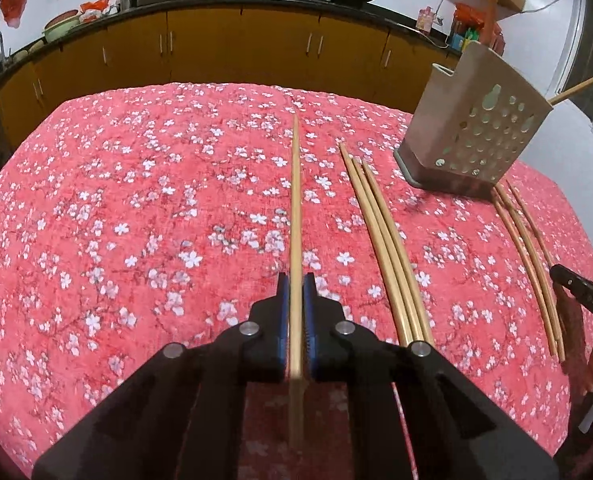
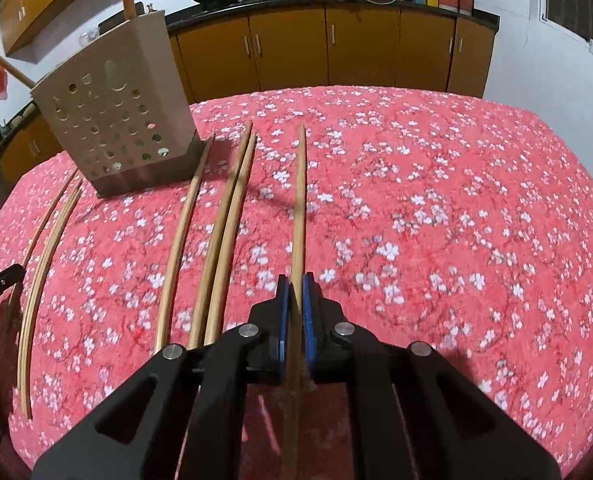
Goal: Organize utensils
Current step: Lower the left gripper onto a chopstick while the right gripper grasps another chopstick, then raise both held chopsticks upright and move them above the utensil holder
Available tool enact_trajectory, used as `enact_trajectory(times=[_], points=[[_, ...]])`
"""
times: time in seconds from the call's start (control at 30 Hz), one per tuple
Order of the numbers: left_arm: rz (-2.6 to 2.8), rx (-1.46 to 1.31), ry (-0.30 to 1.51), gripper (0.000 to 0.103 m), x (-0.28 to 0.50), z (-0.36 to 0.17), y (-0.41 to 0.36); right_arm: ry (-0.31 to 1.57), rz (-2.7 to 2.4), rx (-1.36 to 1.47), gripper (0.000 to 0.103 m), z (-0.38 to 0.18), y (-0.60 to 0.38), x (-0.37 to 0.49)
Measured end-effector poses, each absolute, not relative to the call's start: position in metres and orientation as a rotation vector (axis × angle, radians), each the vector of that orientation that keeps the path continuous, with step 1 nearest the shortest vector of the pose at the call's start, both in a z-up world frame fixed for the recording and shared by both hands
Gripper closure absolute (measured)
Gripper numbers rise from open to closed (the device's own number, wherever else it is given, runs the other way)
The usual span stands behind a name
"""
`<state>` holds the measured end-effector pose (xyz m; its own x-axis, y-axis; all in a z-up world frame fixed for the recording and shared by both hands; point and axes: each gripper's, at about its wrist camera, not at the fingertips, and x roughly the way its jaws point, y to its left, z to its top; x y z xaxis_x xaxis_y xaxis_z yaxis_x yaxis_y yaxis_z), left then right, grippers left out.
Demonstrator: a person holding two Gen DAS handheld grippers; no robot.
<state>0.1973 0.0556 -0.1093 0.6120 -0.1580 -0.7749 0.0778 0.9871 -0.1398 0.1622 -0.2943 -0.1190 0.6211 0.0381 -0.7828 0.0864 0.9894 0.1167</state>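
My left gripper [image 1: 295, 282] is shut on a bamboo chopstick [image 1: 295, 200] that points away over the table. Three loose chopsticks [image 1: 380, 236] lie to its right, and several more [image 1: 526, 248] lie further right. A beige perforated utensil holder [image 1: 472, 136] stands at the far right with a stick poking out of it. My right gripper [image 2: 295, 282] is shut on another chopstick [image 2: 299, 200]. Three loose chopsticks [image 2: 216, 236] lie to its left, the holder [image 2: 112, 120] stands at the far left, and two more chopsticks [image 2: 40, 256] lie beyond.
The table wears a red floral cloth [image 1: 136, 200]. Yellow kitchen cabinets [image 1: 216, 44] with a dark counter, woks and bottles run behind the table. The other gripper's tip [image 1: 584, 288] shows at the right edge of the left wrist view.
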Motion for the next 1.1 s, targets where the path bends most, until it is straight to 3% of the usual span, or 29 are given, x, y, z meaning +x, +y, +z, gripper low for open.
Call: enact_trajectory(times=[1.1], points=[[-0.099, -0.029, 0.897, 0.094, 0.166, -0.110, 0.050, 0.874, -0.039, 0.137, 0.095, -0.117, -0.294, 0.148]])
